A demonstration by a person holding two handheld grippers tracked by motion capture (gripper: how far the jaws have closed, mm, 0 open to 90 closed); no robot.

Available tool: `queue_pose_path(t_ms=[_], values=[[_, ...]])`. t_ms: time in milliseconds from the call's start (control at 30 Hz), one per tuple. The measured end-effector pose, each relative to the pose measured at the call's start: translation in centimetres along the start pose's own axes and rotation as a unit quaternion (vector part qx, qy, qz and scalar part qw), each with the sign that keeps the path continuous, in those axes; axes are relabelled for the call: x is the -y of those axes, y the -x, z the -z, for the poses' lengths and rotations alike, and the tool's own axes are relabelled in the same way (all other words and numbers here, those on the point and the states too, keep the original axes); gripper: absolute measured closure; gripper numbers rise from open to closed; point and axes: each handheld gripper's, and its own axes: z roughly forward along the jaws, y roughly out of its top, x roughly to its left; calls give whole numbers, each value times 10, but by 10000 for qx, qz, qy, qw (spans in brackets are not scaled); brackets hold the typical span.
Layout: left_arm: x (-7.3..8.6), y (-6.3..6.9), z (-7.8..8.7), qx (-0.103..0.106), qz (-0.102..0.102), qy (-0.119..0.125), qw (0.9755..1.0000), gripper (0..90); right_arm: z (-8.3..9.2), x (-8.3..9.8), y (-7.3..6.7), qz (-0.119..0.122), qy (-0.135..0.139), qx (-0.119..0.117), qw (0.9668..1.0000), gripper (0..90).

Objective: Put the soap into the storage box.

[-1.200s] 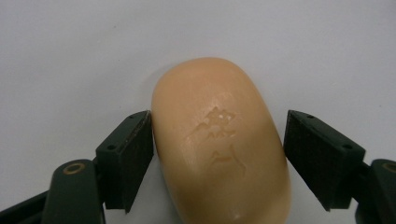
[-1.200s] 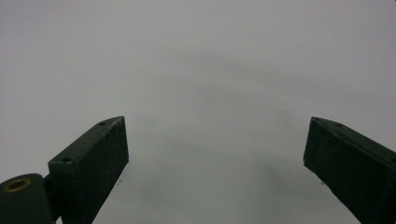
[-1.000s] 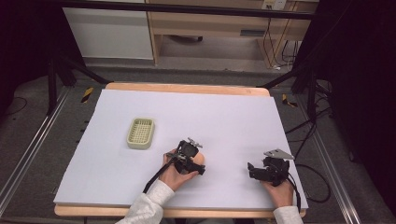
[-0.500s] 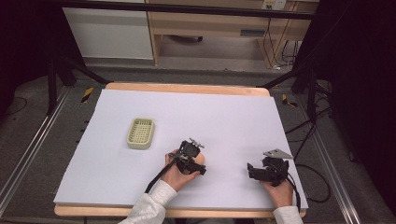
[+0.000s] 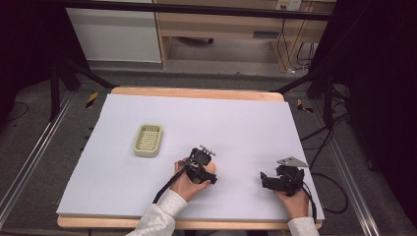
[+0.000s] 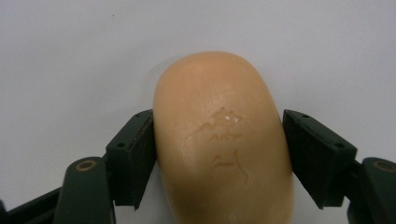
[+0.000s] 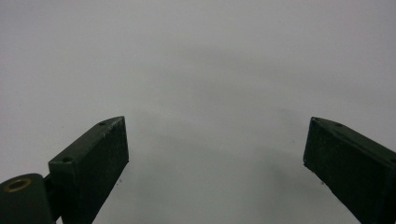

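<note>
soap point(image 6: 223, 140) sits between our left hand-held gripper's point(image 6: 219, 154) jaws, both pads pressing its sides, low on the white table point(image 5: 236, 123). our right hand-held gripper point(image 7: 215, 163) hangs spread wide over bare sheet. soap dish point(image 5: 148, 140) rests well apart.

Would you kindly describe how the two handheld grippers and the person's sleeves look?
Both the left gripper and the right gripper are black, each with two flat, blocky black jaws on arms with brass-coloured pivot rings. A black cable trails from each. The right one carries a grey three-cornered plate on top. The person wears light grey sleeves.
</note>
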Motion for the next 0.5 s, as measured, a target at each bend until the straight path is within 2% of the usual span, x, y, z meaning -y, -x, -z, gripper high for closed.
queue_pose_path(t_ms=[267, 500], values=[[1, -3, 2, 89, -9, -66, 9999, 290, 0, 0, 0, 7, -8, -2, 10000, 71], [2, -4, 4, 73, -97, -71, 9999, 296, -1, 0, 0, 6, -14, -15, 10000, 70]])
